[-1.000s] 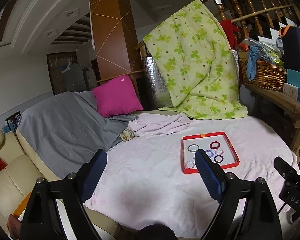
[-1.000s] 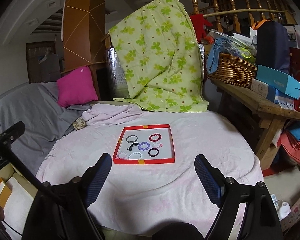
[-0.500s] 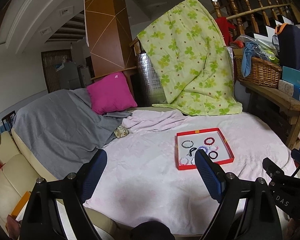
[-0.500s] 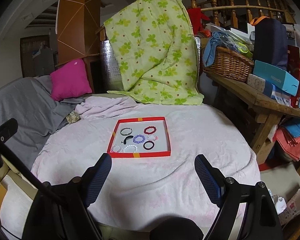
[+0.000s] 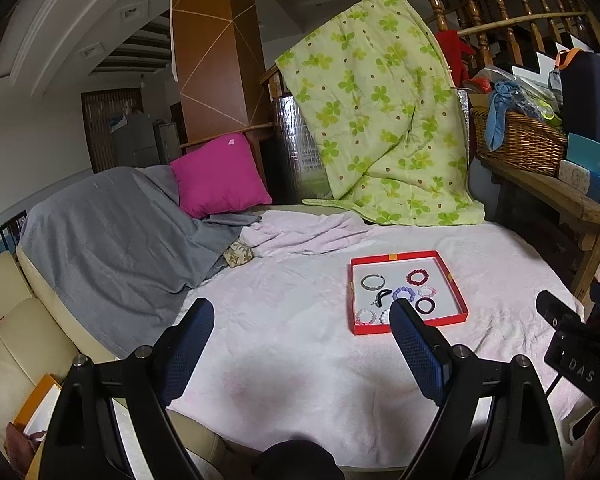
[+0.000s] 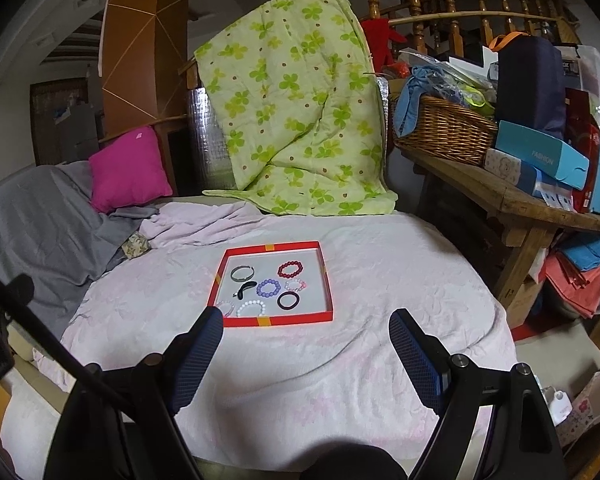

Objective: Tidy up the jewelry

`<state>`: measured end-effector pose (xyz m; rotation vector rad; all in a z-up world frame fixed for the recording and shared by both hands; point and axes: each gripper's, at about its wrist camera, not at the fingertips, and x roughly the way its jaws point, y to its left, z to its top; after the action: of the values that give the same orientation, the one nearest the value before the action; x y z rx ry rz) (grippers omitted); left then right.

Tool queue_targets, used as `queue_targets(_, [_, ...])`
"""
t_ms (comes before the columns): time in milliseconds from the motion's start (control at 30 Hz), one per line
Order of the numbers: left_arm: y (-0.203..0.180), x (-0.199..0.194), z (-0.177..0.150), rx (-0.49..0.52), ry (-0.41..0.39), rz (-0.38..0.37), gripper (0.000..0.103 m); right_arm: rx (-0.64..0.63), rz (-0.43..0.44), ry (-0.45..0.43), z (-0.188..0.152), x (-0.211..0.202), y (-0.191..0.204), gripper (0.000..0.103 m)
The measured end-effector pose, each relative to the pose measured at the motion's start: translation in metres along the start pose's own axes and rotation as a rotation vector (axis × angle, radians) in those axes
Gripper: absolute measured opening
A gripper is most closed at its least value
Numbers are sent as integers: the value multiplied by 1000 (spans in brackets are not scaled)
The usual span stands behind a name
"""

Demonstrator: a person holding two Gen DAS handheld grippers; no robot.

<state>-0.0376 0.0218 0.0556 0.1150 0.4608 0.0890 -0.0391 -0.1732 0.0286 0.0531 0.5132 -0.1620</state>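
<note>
A red-rimmed shallow tray (image 6: 275,321) lies on a pink blanket and holds several bracelets: a grey bangle (image 6: 241,272), a red beaded one (image 6: 290,268), a purple beaded one (image 6: 269,288), a dark ring (image 6: 288,300), a white beaded one (image 6: 251,307) and a black clip (image 6: 244,289). The tray also shows in the left wrist view (image 5: 452,278). My right gripper (image 6: 306,338) is open and empty, just short of the tray's near rim. My left gripper (image 5: 302,326) is open and empty, to the left of the tray.
The pink blanket (image 6: 380,280) covers a round surface. A green floral quilt (image 6: 292,112) hangs behind it. A grey-covered sofa with a magenta pillow (image 5: 220,174) lies left. A wooden bench (image 6: 520,200) with a wicker basket (image 6: 444,132) and boxes stands right.
Both grippers have moved closer to the tray, which looks larger and nearer now. Both stay open and empty.
</note>
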Motion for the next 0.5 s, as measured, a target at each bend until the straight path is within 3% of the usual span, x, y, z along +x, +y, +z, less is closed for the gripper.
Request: queue_targets(500, [0, 53, 4, -30, 39, -6, 90, 26, -24, 38, 11, 53, 8, 88])
